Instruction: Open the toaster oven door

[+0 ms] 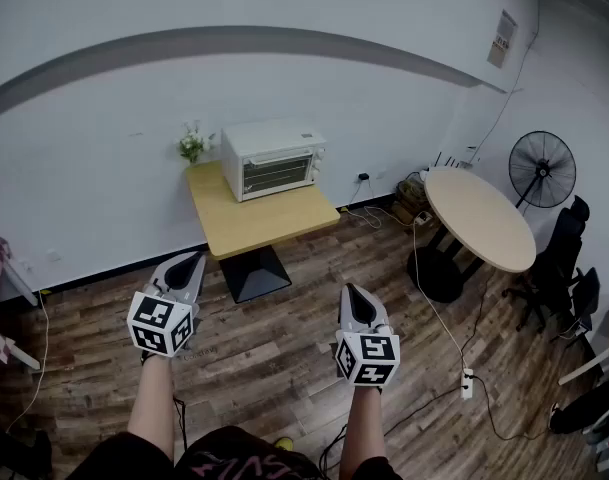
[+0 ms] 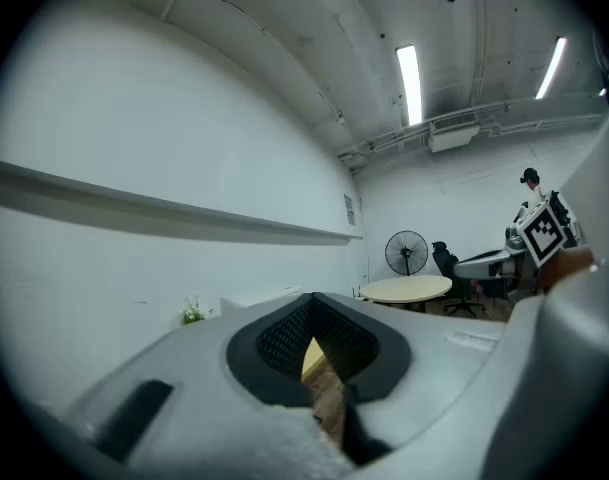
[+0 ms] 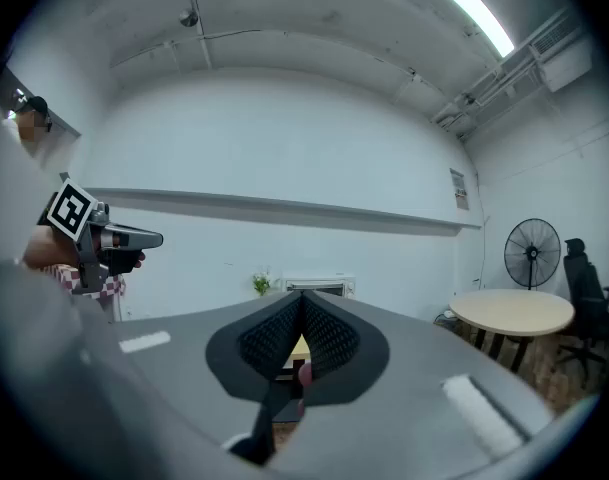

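A white toaster oven [image 1: 274,158] with its glass door closed stands at the back of a square wooden table [image 1: 256,218] against the wall. Both grippers are far from it, held level over the wood floor. My left gripper [image 1: 187,265] is shut with nothing between its jaws, and so is my right gripper [image 1: 356,299]. In the left gripper view the left gripper [image 2: 312,308] has its tips together and mostly hides the oven. In the right gripper view the right gripper [image 3: 302,300] is shut, with the oven [image 3: 319,288] just showing above it.
A small potted plant [image 1: 192,145] stands on the table beside the oven. A round table [image 1: 479,218], a floor fan [image 1: 542,169] and office chairs [image 1: 569,263] stand at the right. Cables and a power strip [image 1: 466,383] lie on the floor.
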A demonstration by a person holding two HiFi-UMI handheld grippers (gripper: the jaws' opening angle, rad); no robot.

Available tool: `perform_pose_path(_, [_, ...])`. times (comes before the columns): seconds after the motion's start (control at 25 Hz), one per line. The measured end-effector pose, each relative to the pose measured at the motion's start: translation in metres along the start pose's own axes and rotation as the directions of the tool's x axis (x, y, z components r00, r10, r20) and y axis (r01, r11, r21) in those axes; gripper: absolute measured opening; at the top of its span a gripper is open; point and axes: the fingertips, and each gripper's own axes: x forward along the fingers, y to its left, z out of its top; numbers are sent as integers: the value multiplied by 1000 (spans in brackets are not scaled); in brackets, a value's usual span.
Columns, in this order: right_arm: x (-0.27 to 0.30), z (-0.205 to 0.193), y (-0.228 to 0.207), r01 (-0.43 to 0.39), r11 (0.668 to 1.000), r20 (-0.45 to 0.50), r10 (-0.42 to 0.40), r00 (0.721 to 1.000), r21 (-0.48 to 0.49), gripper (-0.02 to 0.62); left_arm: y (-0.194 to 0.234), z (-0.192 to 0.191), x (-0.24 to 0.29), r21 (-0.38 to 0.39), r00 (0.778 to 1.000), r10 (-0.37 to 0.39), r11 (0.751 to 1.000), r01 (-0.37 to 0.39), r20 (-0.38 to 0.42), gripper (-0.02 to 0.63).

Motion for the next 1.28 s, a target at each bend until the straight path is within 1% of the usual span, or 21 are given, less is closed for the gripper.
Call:
perform_pose_path(0.12, [1,-1,1,1,1000,-3,-1,1000,2,9,0,-2,-1,18,1000,-3,1000,3,-10,0])
perform_pose_path(0.32, [0,-6,-1,-1,1000,-7,1,1000,5,9,-5,2,0,6,1000,-16,1000,16,5,0])
perform_pose_path(0.64, [-2,-9,-8,-15,1000,7,15,1000,-7,11,-16,-2,4,-6,1000,-18,1000,18,-11,0])
perform_pose_path(0.92, [-2,-21,-31,-37,999,-4,37,999,13,11,-39,-5,13,2,1000,-5,1000,5,-22,0])
perform_pose_path(1.16, [3,-28,-53,-70,997,3,70,998,31,11,-58,-8,26,-27,1000,18,999,-18,-15,0])
perform_pose_path(1.28, [5,-31,-65,-83,995,10,83,997,51,11,-66,-11,32,-14,999,32,999,-32,-15,0])
